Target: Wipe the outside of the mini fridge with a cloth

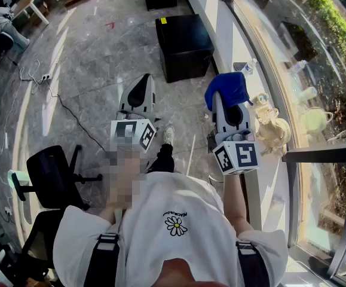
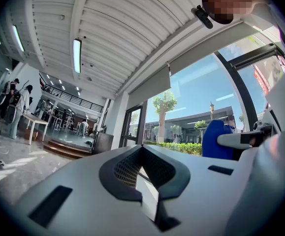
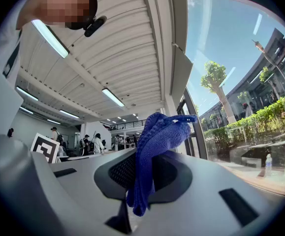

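The mini fridge point(image 1: 184, 43) is a black cube standing on the stone floor by the window wall, ahead of both grippers. A blue knitted cloth point(image 1: 227, 87) point(image 3: 154, 146) is pinched in my right gripper point(image 1: 225, 100) point(image 3: 141, 173), which is shut on it; the cloth bunches above the jaws and a tail hangs down. My left gripper point(image 1: 143, 82) point(image 2: 141, 156) is shut with nothing in it, held left of the right one. Both point upward and are well short of the fridge. From the left gripper view the blue cloth point(image 2: 215, 139) shows at the right.
A glass window wall with a low sill point(image 1: 262, 178) runs along the right, carrying cream-coloured ornaments point(image 1: 272, 130) and a small bottle point(image 1: 248, 66). Black office chairs point(image 1: 50, 172) stand at the left. A cable with a power strip point(image 1: 42, 76) lies on the floor. People stand far back in the hall.
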Action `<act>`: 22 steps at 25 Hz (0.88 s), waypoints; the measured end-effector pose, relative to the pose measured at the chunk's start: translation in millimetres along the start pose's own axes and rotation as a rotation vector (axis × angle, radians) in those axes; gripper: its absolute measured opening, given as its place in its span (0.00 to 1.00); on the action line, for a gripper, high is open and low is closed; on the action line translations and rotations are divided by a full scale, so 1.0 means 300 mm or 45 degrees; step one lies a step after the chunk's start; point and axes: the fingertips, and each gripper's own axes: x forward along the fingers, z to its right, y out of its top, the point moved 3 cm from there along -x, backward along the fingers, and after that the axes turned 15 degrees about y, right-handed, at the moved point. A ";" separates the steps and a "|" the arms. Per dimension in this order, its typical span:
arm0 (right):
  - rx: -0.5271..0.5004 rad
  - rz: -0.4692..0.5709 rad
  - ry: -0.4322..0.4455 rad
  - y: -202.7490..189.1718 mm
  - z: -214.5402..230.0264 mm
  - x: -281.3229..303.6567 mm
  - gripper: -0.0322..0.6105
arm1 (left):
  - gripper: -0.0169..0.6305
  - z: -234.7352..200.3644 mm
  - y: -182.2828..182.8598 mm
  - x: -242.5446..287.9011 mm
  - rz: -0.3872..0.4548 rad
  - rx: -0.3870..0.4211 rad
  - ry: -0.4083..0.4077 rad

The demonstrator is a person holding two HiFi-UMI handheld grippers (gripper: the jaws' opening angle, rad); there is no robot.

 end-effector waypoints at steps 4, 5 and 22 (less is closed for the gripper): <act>-0.029 0.014 -0.019 -0.011 0.082 0.190 0.15 | 0.03 -0.051 0.005 0.207 -0.019 0.020 -0.050; -0.035 0.020 -0.030 -0.008 0.106 0.235 0.15 | 0.03 -0.062 0.008 0.260 -0.024 0.018 -0.062; 0.043 -0.053 -0.020 -0.113 0.460 0.701 0.15 | 0.03 -0.128 -0.084 0.828 -0.060 -0.044 -0.106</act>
